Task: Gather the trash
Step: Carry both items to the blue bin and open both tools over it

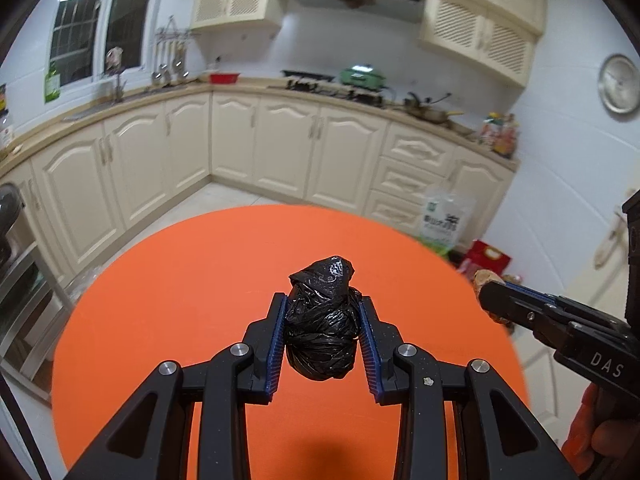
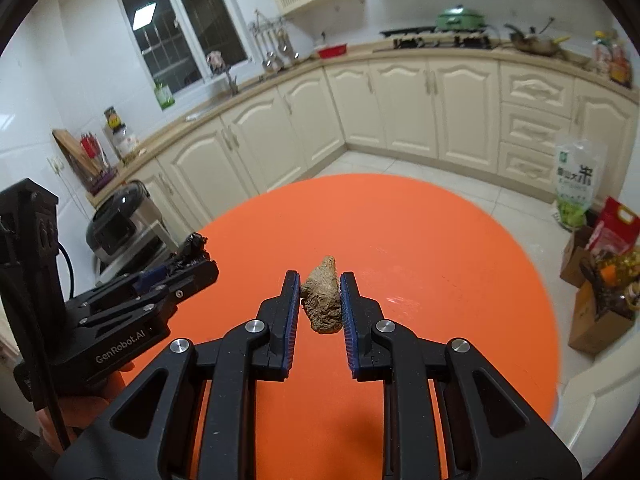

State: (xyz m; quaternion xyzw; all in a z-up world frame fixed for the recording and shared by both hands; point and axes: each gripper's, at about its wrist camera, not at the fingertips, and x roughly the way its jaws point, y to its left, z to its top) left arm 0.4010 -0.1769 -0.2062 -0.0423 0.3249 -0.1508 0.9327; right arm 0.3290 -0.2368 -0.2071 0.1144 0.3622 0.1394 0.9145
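Black bag wad (image 1: 322, 320) clamped in the left gripper (image 1: 323, 320) at frame centre; brown crumpled scrap (image 2: 322, 300) pinched in the right gripper (image 2: 320, 300). Underneath, each wad's underside is hidden. Orange surface (image 2: 440, 260) bare to its rim.

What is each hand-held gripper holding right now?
Left hand-held gripper clamped on black bag wad. Right hand-held gripper clamped on brown lump. Both over orange table. Nothing in the way.

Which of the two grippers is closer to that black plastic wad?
Left. The left gripper grips the black wad between its pads; the right gripper is off to the side, holding a brown lump.
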